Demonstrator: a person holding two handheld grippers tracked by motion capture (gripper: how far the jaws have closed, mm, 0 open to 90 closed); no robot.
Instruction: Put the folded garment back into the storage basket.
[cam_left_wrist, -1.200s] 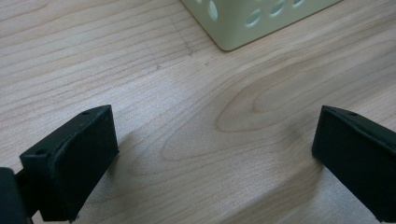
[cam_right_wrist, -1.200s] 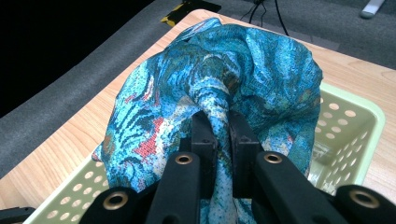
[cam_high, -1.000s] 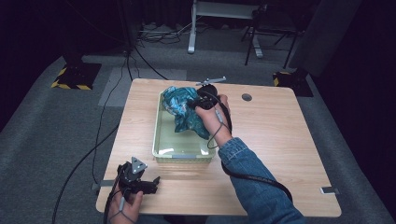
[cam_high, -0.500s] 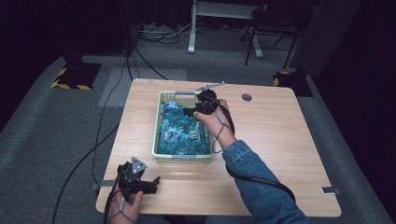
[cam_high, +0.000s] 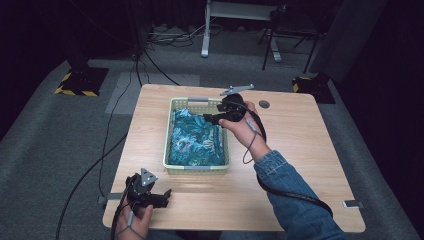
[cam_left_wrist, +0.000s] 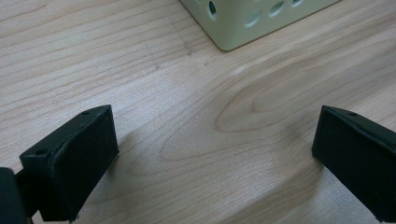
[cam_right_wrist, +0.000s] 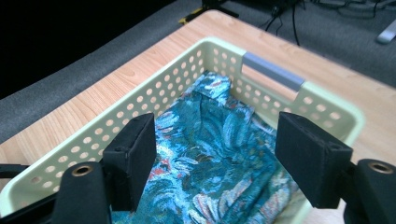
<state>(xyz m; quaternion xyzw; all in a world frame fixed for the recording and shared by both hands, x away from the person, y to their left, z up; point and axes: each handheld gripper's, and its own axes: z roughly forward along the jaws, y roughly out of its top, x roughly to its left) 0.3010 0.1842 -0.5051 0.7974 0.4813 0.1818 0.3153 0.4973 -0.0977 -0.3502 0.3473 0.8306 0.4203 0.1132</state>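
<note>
Cloth drop into basket: release step.
My right gripper (cam_high: 214, 117) has just been opening, nothing between its jaws, above the teal patterned cloth (cam_high: 194, 140) in the pale green basket (cam_high: 197, 170); left gripper (cam_high: 162, 196) rests spread on the table (cam_high: 300, 150); next I judge withdrawal.

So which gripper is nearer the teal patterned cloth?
Right. The right gripper hovers over the teal patterned cloth in the basket; the left gripper rests by the table's near-left corner.

A teal fabric garment with a leafy print of pale blue and small red touches (cam_high: 195, 140) lies loosely spread and rumpled inside a pale green perforated plastic basket with a grey handle bar on its far end (cam_high: 199, 100). The cloth (cam_right_wrist: 219, 154) covers the basket's floor, with one folded corner lying against the far wall (cam_right_wrist: 280, 95). The basket sits upright on the table.
</note>
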